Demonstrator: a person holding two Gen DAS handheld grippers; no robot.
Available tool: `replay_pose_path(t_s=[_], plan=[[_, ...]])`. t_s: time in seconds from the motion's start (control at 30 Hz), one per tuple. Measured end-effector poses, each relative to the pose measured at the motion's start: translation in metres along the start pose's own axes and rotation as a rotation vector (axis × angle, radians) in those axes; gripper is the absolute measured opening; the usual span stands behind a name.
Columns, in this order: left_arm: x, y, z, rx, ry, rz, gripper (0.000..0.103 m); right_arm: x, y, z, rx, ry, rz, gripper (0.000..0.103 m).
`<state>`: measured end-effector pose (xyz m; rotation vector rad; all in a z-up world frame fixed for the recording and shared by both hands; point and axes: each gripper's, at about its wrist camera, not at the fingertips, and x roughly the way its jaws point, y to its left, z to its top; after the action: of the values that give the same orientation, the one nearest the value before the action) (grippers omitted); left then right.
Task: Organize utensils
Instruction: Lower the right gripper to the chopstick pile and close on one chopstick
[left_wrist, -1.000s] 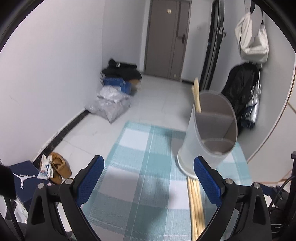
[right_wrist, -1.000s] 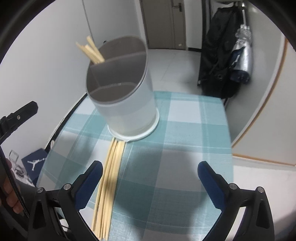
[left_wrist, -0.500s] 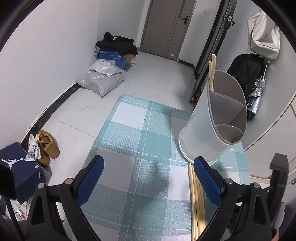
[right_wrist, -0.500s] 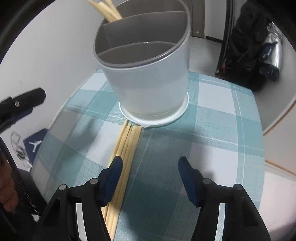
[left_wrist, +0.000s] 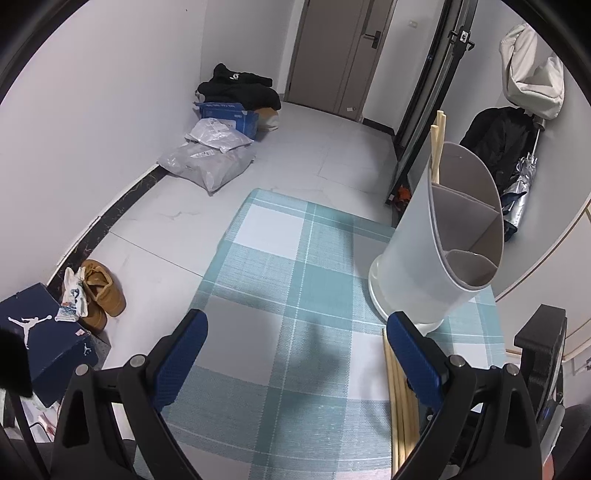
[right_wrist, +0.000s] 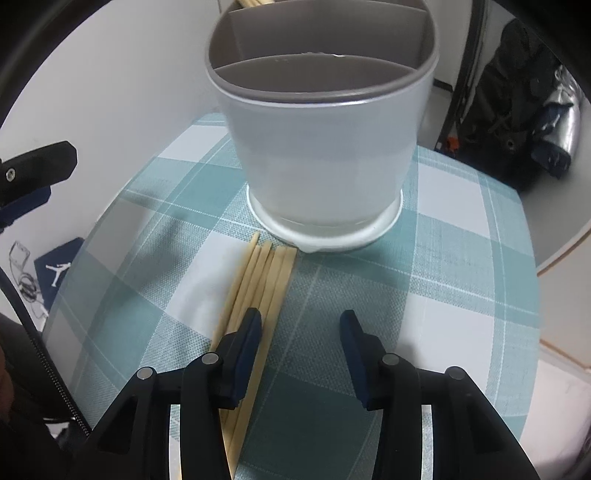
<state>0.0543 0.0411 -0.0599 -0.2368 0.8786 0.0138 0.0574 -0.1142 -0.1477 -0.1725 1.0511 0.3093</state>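
Several loose chopsticks (right_wrist: 258, 291) lie on the table (right_wrist: 461, 280), tips just before the divided holder (right_wrist: 321, 147). Your right gripper (right_wrist: 301, 354), jaws narrowing yet pinching nothing, straddles one; left gripper (left_wrist: 295, 354) spread, idle. Next: lower, pinch.

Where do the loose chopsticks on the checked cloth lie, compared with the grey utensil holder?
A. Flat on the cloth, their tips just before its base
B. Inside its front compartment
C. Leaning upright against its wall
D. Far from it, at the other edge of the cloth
A: the loose chopsticks lie flat on the checked cloth, with their tips ending just short of the utensil holder base.
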Motion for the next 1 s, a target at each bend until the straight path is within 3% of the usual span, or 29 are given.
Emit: replay_pose_path(t_s=[0.4,0.6,0.7,1.0], plan=[[-0.002,0.009,-0.002,-0.014,0.002,0.023,0.096,-0.001,0.01,-0.002,-0.006,0.007,-0.06,0.039],[-0.005,0.009,-0.003,-0.003,-0.01,0.024,0.096,-0.002,0.016,-0.002,-0.023,0.0,-0.047,0.024],[-0.005,0.009,-0.004,0.001,-0.009,0.023,0.096,-0.005,0.018,-0.003,-0.02,0.008,-0.018,0.009],[-0.006,0.007,-0.005,-0.002,-0.004,0.003,0.096,-0.014,0.013,-0.013,-0.014,0.037,0.015,0.006]])
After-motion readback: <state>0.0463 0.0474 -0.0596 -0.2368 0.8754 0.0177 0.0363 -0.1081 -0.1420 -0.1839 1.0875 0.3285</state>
